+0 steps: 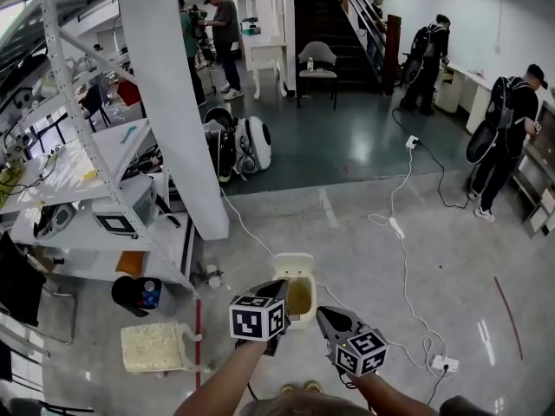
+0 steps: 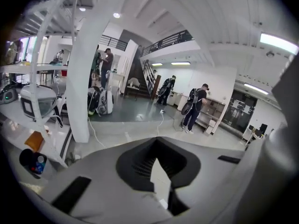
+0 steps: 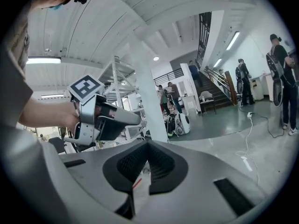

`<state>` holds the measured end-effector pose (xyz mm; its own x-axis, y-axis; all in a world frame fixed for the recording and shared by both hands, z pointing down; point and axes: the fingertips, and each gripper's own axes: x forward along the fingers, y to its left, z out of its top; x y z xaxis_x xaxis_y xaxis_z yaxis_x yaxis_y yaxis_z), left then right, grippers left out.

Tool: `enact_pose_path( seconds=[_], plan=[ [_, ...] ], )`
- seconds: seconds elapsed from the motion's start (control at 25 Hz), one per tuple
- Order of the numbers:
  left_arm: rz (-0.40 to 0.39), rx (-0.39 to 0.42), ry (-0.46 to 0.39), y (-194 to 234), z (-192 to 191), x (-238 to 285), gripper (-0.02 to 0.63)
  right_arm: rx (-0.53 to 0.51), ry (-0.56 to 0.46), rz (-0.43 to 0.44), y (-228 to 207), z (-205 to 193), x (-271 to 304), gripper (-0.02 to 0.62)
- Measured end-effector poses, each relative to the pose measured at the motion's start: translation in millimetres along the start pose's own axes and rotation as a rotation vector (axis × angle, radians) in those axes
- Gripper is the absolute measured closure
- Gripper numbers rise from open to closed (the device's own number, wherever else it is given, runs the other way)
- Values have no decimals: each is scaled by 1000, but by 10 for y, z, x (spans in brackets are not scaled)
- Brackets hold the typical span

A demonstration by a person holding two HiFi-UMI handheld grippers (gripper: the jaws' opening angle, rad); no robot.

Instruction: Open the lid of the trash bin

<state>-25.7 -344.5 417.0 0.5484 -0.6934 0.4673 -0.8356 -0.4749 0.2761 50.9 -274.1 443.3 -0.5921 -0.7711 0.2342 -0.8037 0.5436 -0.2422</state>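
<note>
A small cream trash bin (image 1: 296,273) stands on the floor just ahead of me. Its lid is tipped up at the back and the yellowish inside shows. My left gripper (image 1: 279,285) is shut on nothing, with its tip at the bin's left rim; I cannot tell if it touches. My right gripper (image 1: 323,313) is also shut and holds nothing, a little to the right of the bin and nearer me. Both gripper views look across the room and miss the bin. The left gripper (image 2: 156,140) and right gripper (image 3: 148,143) show their jaw tips together. The right gripper view also catches the left gripper (image 3: 135,119).
A white column (image 1: 173,102) and a shelving rack (image 1: 78,146) stand at the left. A black bucket (image 1: 139,295) and a pale mat (image 1: 156,347) lie left of me. A white cable runs to a power strip (image 1: 444,364) on the right. Several people stand at the back.
</note>
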Motion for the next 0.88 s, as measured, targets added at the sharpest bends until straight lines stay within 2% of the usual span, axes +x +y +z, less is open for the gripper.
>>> enact_pose_path(
  seconds=[0.24,0.68,0.88],
  plan=[
    [-33,103,-193,-275,302,-476,609,-26,-28,-13,26,263,-119,561],
    [1,168,-477,-414,287,-987,609,-122,-152,-10,177,672,-233,561],
    [-2,157,-525,-439,240,-1012,608,-136,-197,-14,189,744,-287,561]
  ],
)
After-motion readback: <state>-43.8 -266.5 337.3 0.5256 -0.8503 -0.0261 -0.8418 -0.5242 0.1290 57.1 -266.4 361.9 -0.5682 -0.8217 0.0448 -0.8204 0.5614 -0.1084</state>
